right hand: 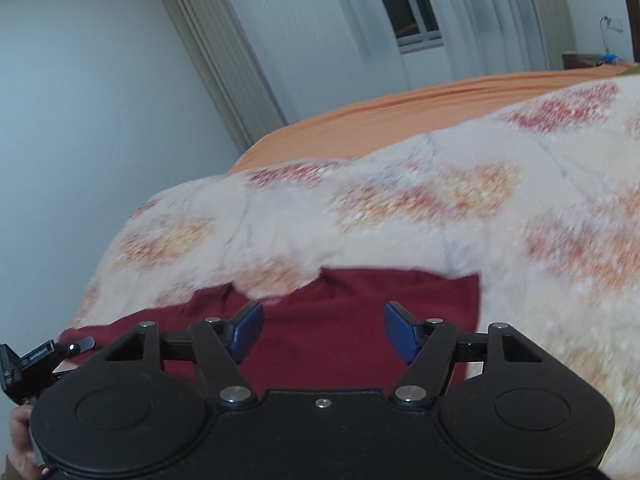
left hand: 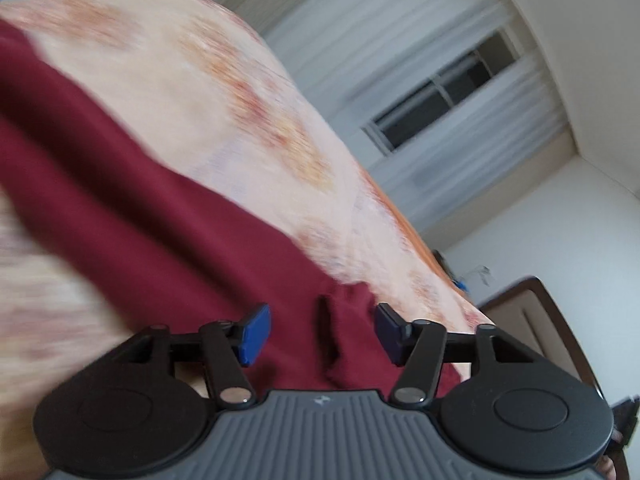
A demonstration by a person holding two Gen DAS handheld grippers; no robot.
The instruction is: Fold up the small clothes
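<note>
A dark red garment (right hand: 360,320) is lying spread on the bed, on a floral bedspread (right hand: 440,208), just ahead of and beneath both grippers. It is judged to be light, soft and limp — a thin knit that is likely to sag and crease wherever it is lifted, and nothing about it looks fragile or slippery. A straight side edge and a square corner are showing at the right in the right wrist view, and a neckline dip along the far edge; the corners and hems are judged to be the best places for a pinch, since a grip in the middle would only be bunching the cloth.

The left gripper (left hand: 323,334) is being held with its jaws apart above a puckered fold of the garment, nothing between the blue pads. The right gripper (right hand: 324,332) is likewise standing apart and empty over the flat red panel.

The bedspread is looking padded and wrinkled — a yielding surface. An orange sheet (right hand: 400,108) is showing beyond it, with pale walls, white curtains (left hand: 400,40) and a window (right hand: 408,8) behind.
</note>
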